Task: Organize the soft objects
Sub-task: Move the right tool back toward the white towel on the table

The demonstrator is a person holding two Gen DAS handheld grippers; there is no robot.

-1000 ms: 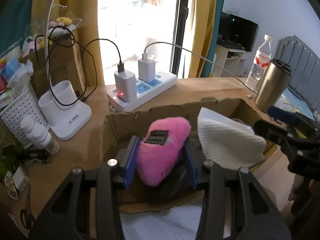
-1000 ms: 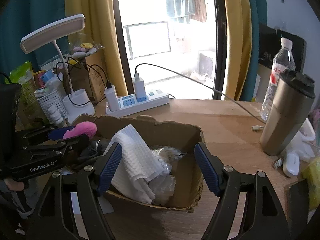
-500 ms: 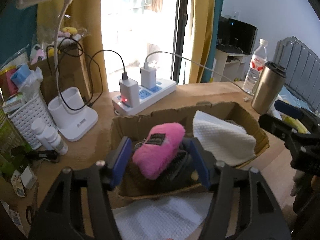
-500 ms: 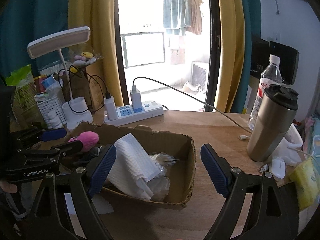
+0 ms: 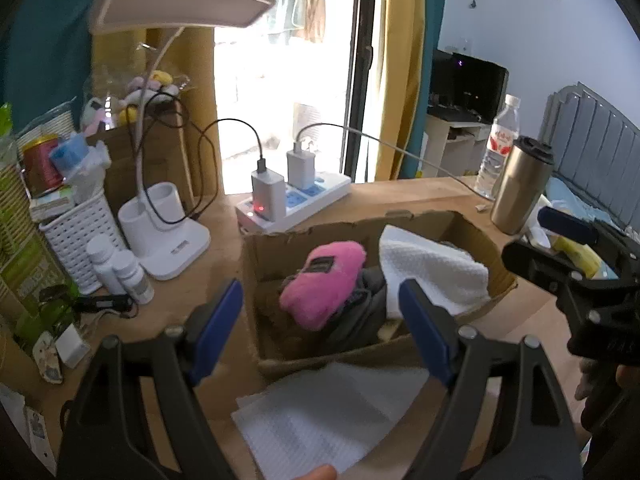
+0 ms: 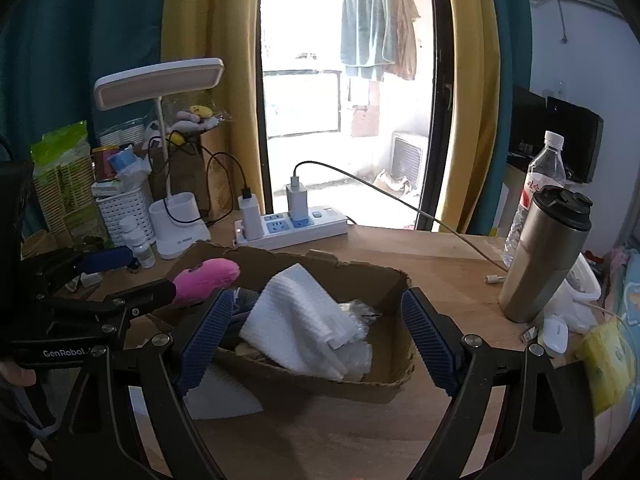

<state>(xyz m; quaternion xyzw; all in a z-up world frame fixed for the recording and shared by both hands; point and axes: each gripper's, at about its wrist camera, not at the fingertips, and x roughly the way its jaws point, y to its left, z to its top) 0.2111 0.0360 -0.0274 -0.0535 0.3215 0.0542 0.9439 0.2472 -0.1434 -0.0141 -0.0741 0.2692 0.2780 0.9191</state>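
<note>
Pink plush toy [image 5: 324,280] lies inside cardboard box [image 5: 476,232], beside white towel [image 5: 432,268]; left gripper [image 5: 320,328], jaws opening, holds nothing; right gripper [image 6: 316,336] stands apart, likewise empty.

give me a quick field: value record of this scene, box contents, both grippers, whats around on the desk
box: open cardboard box on wooden desk
in box: pink plush on grey fabric; white cloth leaning beside it; clear plastic wrap
left gripper: jaws opening, nothing between them, plush lies free
right gripper: open, empty
behind box: power strip, desk lamp
right of box: steel tumbler, water bottle
front of box: white sheet
</note>
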